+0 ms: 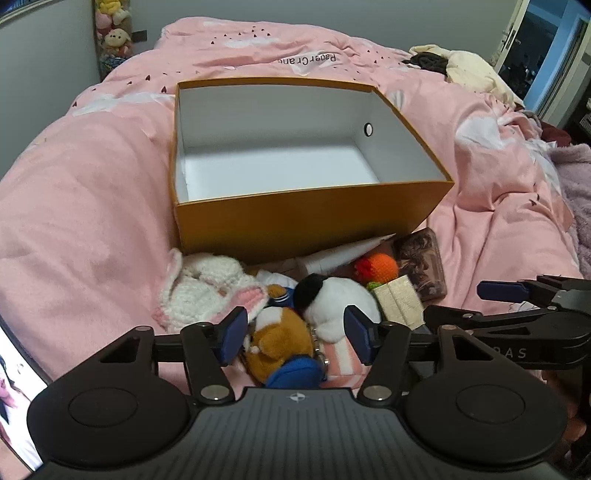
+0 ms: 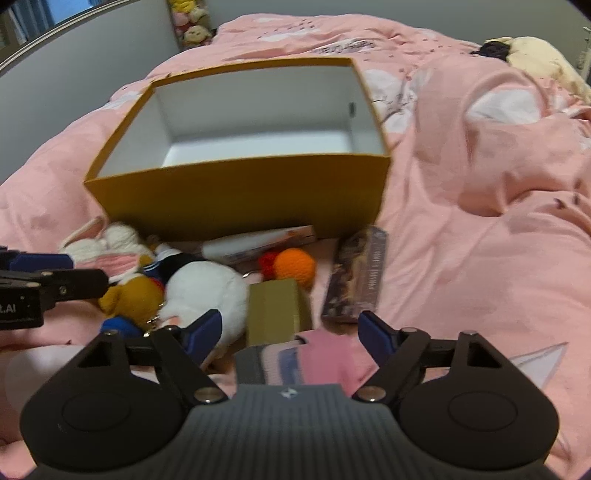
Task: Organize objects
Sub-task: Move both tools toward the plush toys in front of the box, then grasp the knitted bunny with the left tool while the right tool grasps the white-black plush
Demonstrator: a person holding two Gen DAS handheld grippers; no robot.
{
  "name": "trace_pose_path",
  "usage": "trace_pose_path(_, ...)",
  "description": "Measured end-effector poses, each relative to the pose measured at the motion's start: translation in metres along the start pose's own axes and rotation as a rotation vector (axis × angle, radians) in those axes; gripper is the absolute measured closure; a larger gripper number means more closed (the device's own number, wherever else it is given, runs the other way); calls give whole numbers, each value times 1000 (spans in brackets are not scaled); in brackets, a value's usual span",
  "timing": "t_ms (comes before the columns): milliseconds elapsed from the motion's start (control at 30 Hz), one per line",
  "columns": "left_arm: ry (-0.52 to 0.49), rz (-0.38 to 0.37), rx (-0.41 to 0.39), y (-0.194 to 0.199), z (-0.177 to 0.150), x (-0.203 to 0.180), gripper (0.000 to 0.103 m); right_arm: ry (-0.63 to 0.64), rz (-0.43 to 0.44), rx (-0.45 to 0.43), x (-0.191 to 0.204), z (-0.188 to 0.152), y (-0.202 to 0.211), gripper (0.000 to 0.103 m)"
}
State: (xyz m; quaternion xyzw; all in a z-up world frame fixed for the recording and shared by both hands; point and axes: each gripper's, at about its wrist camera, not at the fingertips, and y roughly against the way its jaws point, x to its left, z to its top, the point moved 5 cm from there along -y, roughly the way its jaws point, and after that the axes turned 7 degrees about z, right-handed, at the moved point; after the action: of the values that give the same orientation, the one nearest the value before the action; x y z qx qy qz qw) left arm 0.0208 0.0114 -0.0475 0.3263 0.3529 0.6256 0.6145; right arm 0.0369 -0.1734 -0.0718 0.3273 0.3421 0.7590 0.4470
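A bed covered by a rumpled pink duvet [image 1: 92,221] printed with white shapes, small dark hearts and lettering fills almost the whole room in both wrist views, with a grey wall [image 1: 44,55] at its far left side. A glass door or window [image 1: 546,62] stands at the far right corner, and a tall column of stuffed toys [image 1: 112,33] rises against the wall. Cream and dark clothing [image 1: 461,70] lies heaped on the far right of the duvet, and a mauve fleecy blanket [image 1: 576,177] shows at the right edge.

An open yellow box [image 1: 306,225] with a white inside sits in the middle of the bed, nothing visible in it. The things to be sorted lie in a cluster on the duvet just in front of the box's near wall: a white knitted rabbit [image 1: 207,288], a white plush with a black patch [image 1: 336,295], a brown plush with blue parts [image 1: 280,347], a dark patterned booklet [image 1: 424,262], a small tan carton [image 1: 399,299], an orange knitted ball [image 1: 380,267] and a white tube [image 1: 343,254].

The left gripper [image 1: 295,334] hangs over the brown plush, its blue pads apart on either side and not pressing it. The right gripper [image 2: 291,334] hangs with jaws spread over a pink item [image 2: 317,362] beside the carton, gripping nothing
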Motion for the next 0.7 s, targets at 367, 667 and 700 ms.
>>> trace_pose_path(367, -398, 191, 1, -9, -7, -1, 37, 70, 136, 106, 34, 7, -37, 40)
trace_pose_path(667, -977, 373, 41, -52, -34, -32, 37, 74, 166, 158, 38, 11, -51, 38)
trace_pose_path(700, -1004, 377, 53, -56, -35, -30, 37, 71, 169, 163, 37, 10, -52, 37)
